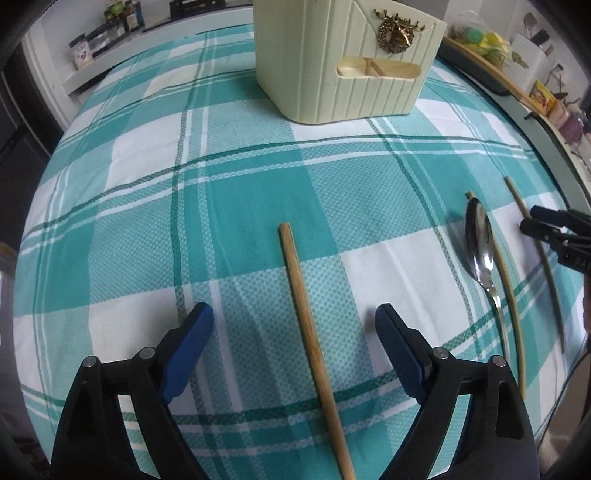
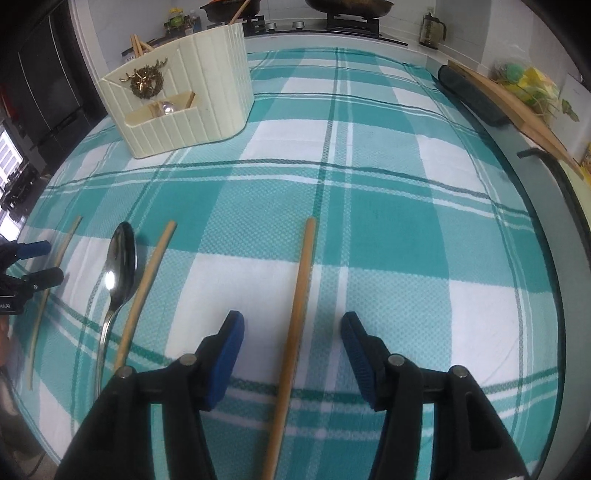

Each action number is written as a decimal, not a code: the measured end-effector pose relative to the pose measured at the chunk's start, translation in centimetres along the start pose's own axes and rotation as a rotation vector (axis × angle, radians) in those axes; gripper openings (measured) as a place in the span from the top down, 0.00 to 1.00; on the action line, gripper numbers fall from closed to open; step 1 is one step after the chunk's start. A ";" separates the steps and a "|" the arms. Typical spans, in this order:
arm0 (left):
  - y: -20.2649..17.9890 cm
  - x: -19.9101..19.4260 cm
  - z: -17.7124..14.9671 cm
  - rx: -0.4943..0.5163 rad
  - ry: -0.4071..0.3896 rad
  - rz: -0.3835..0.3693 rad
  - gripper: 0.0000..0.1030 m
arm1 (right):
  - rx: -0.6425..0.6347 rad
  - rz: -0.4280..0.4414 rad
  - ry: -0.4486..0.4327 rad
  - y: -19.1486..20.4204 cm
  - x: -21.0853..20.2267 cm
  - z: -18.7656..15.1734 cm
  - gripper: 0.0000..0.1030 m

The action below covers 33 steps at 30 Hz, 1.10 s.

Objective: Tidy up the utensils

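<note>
Looking through my left wrist camera, I see the left gripper point(image 1: 293, 319) hanging over the counter point(image 1: 565, 192), which is covered by a teal and white plaid cloth point(image 1: 236, 177). Its blue pads stand wide apart, released, with a bamboo chopstick point(image 1: 314, 347) lying on the cloth between them and touching neither pad. To the right lies a metal spoon point(image 1: 480, 243), bowl pointing away from me, with a thinner chopstick point(image 1: 511, 295) just beside it and another chopstick point(image 1: 537, 251) farther right. My right gripper point(image 1: 532, 218) shows at the right edge, over that outermost stick. A cream ribbed utensil holder point(image 1: 332, 74) with a gold stag ornament point(image 1: 397, 31) stands at the far end of the cloth, well apart from the loose pieces. Switching to the right wrist camera, I find the right gripper point(image 2: 291, 325) also released, its pads on either side of one chopstick point(image 2: 299, 306) without pressing it. Left of it lie a second chopstick point(image 2: 147, 288), the spoon point(image 2: 120, 258) and a third stick point(image 2: 48, 299), over which my left gripper point(image 2: 46, 262) sits at the edge. The utensil holder point(image 2: 207, 92) stands far left, with chopsticks already poking out of its top.
</note>
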<state>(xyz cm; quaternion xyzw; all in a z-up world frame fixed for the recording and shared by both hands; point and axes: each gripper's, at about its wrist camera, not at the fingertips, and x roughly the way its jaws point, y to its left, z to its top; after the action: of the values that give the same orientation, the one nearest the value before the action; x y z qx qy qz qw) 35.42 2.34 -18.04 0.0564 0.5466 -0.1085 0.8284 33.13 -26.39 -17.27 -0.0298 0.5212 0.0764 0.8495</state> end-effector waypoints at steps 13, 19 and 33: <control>-0.6 -0.7 1.9 0.024 -0.039 -0.006 0.94 | 0.046 -0.007 -0.049 -0.4 1.8 3.9 0.93; 0.0 -7.2 1.4 -0.021 -0.194 -0.031 0.95 | 0.058 0.041 -0.180 -0.3 -3.7 3.7 0.93; -0.2 -22.9 -2.0 -0.049 -0.533 -0.120 0.95 | 0.002 0.130 -0.546 2.1 -20.9 0.5 0.93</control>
<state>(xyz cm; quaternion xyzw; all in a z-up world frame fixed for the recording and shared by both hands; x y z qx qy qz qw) 24.91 5.26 2.17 -0.0266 0.3139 -0.1552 0.9363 23.91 -26.30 1.56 0.0260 0.2741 0.1354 0.9518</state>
